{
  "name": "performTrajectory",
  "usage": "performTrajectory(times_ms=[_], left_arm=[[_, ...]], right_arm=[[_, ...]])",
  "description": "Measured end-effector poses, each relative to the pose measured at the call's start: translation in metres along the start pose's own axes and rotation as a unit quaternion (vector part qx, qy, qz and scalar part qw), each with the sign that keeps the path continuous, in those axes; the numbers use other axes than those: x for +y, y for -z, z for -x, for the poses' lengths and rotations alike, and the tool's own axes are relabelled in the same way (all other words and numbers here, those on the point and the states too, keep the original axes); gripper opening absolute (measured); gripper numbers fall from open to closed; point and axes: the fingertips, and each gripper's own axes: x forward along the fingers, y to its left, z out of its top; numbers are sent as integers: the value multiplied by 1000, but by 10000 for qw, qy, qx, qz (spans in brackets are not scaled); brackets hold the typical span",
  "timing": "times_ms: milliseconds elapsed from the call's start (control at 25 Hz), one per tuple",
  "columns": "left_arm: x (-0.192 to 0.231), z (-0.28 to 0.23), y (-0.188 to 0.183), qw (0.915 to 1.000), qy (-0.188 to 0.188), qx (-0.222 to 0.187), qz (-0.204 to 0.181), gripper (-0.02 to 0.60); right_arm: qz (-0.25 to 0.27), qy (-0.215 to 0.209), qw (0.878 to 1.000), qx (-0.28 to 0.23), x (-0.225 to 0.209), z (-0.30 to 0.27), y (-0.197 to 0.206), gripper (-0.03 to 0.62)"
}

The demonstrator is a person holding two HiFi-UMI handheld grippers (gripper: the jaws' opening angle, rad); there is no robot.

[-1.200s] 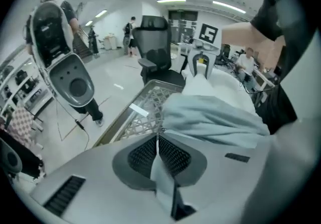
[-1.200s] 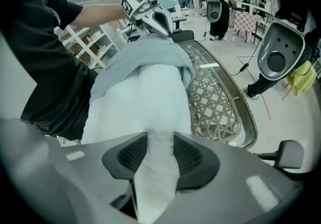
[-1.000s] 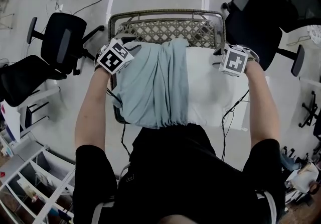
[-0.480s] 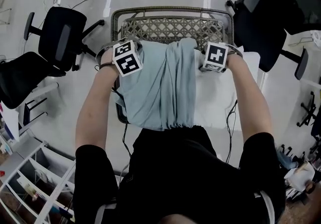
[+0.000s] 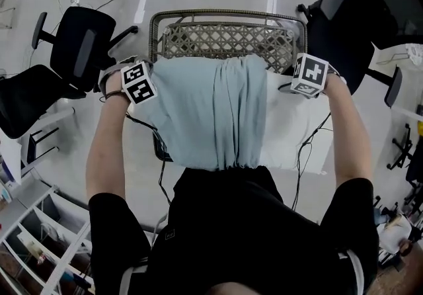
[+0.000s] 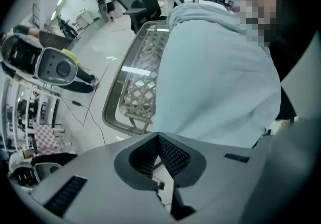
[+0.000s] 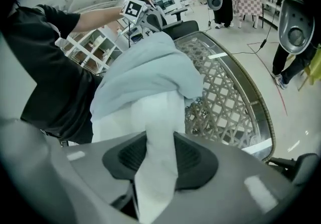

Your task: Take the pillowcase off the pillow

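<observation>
Now | left tongs [image 6: 158,136] straight down, together, apparently pinching pillowcase [image 5: 210,115] | right tongs [image 7: 159,140] angled down, just closed on pillow [image 5: 291,129]

pillowcase [image 5: 205,115]: pale blue, covers left half | pillow [image 5: 291,131]: white, right half bare
</observation>
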Motion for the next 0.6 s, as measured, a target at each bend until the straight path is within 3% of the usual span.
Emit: performTrajectory(times_ms=[80, 320, 400, 480, 520, 600], left_arm=[[-3, 1, 18, 9998, -19, 14, 196, 5], [3, 4, 50, 9982, -454, 355, 186, 5], [10, 4, 93, 9927, -638, 1013, 173, 5], [13, 8, 159, 9803, -758, 1793, 326, 3], [10, 15, 178, 9804, -732, 1698, 685, 3], [6, 34, 176, 9828, -814, 1020, 1307, 5]], right_arm=[[-69, 157, 9999, -12, -5, 1, 12, 166], [-197, 411, 9985, -318, -13, 8, 15, 167], [-263, 616, 9972, -323, -21, 14, 17, 166], [-344, 975, 9946, -46, -33, 16, 30, 164], [-401, 1154, 9925, 88, -38, 16, 37, 167], [-490, 1429, 9884, 175, -43, 16, 42, 172]])
